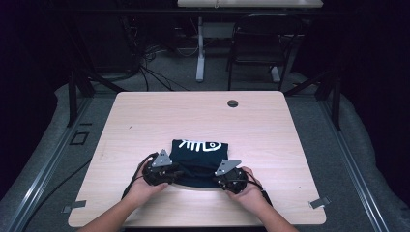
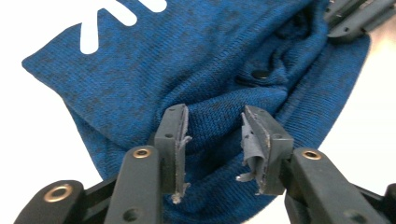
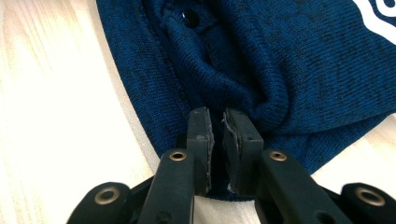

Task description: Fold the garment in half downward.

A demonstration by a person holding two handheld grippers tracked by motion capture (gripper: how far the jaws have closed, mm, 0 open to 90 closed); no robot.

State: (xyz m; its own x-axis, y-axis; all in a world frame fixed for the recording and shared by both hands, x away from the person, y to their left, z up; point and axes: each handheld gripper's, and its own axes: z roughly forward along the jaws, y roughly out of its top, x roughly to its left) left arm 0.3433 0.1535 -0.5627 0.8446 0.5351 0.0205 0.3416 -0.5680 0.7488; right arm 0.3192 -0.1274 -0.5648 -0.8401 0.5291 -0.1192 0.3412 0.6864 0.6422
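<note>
A dark blue knit garment (image 1: 198, 157) with a white fish-bone print (image 1: 200, 145) lies folded on the wooden table (image 1: 145, 121), near the front edge. My left gripper (image 1: 176, 173) rests at its near left edge. In the left gripper view the left gripper (image 2: 215, 114) is open, its pads apart over a raised fold of the garment (image 2: 210, 60) and not pressing it. My right gripper (image 1: 218, 178) is at the near right edge. In the right gripper view the right gripper (image 3: 216, 114) has its pads almost together, pinching a bunched fold of the garment (image 3: 280, 60). A dark button (image 3: 189, 16) sits just beyond.
A round cable hole (image 1: 232, 103) lies at the table's far middle. Behind the table stand a black chair (image 1: 258, 43) and a white desk leg (image 1: 199, 53), with cables on the floor (image 1: 150, 72). Bare wood surrounds the garment.
</note>
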